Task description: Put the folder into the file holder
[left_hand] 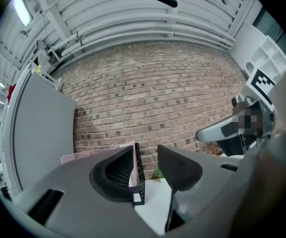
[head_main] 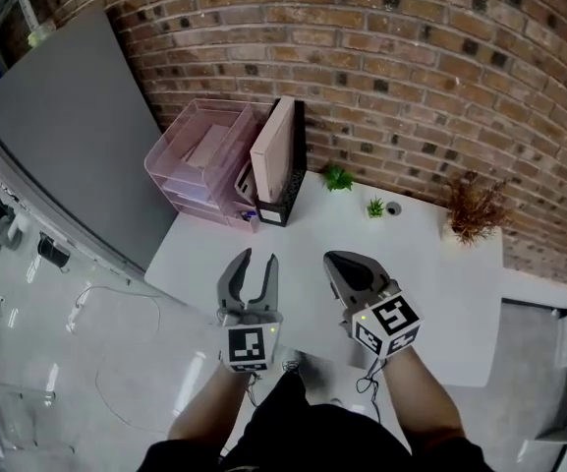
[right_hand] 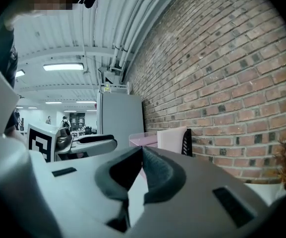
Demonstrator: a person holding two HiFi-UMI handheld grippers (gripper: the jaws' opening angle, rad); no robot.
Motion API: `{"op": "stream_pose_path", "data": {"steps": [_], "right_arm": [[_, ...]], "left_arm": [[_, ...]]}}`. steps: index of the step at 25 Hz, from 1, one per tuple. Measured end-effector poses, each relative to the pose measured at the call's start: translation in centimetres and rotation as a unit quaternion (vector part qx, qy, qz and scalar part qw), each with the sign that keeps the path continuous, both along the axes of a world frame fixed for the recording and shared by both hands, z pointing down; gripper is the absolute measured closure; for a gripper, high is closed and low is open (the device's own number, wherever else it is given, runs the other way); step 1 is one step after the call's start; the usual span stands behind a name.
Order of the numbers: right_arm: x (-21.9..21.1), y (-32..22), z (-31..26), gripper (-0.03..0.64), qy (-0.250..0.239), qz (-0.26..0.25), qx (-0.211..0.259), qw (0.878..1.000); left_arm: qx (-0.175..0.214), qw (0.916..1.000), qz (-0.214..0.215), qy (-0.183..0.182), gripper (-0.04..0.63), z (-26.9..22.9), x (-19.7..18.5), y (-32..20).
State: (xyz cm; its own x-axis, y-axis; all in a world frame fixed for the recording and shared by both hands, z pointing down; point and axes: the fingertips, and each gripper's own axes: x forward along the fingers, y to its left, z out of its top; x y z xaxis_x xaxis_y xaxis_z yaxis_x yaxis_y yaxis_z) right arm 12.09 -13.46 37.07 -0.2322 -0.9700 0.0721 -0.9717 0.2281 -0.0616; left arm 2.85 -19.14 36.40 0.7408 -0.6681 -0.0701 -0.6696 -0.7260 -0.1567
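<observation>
surface: white table (head_main: 430,293) against a brick wall (head_main: 411,57), grey panel (head_main: 77,136) standing at the left.
folder (head_main: 273,150): pale pink, upright on edge inside the black mesh holder (head_main: 296,165). Sits at the table's back-left corner, just beside the pink drawers (head_main: 199,160).
folder axis: long edge runs front to back, toward the wall. The holder's short front end faces the grippers.
left gripper (head_main: 258,261): near the table's front edge and pointing level at the wall. Jaws apart, nothing between the pads. In the left gripper view the folder edge and holder show through the gap, but well apart from the tips.
right gripper (head_main: 337,260): just beside the left one, also level. Jaws together, nothing in them.
bearing: folder lies ahead of both grippers. It is roughly in line with the left one and off to the left of the right one.
nearer hand: left, by a small margin.
task state (judgement): folder looks fully seated in the holder. Both grippers are empty and well clear, so the placement reads as done.
next move (judgement): no regrasp needed. If a straightening nudge is wanted, go in with the left along the folder's long axis.
risk (judgement): two small plants (head_main: 338,177) stand near the holder's right side, so a right-hand approach would cross them.
</observation>
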Motion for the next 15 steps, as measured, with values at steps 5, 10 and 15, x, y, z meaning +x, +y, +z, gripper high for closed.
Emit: {"op": "stream_pose_path", "data": {"steps": [5, 10, 15], "right_arm": [[-1.3, 7.0, -1.0, 0.614, 0.011, -0.011, 0.012, 1.0], [-2.2, 12.1, -1.1, 0.614, 0.005, -0.022, 0.004, 1.0], [-3.2, 14.8, -0.6, 0.614, -0.018, -0.032, -0.009, 0.999]], "left_arm": [[-0.016, 0.9998, -0.011, 0.001, 0.566, -0.8, -2.0, 7.5], [-0.047, 0.9986, -0.024, -0.009, 0.589, -0.4, -3.9, 13.1], [-0.093, 0.9952, -0.03, 0.004, 0.589, 0.3, -6.6, 16.3]]}}
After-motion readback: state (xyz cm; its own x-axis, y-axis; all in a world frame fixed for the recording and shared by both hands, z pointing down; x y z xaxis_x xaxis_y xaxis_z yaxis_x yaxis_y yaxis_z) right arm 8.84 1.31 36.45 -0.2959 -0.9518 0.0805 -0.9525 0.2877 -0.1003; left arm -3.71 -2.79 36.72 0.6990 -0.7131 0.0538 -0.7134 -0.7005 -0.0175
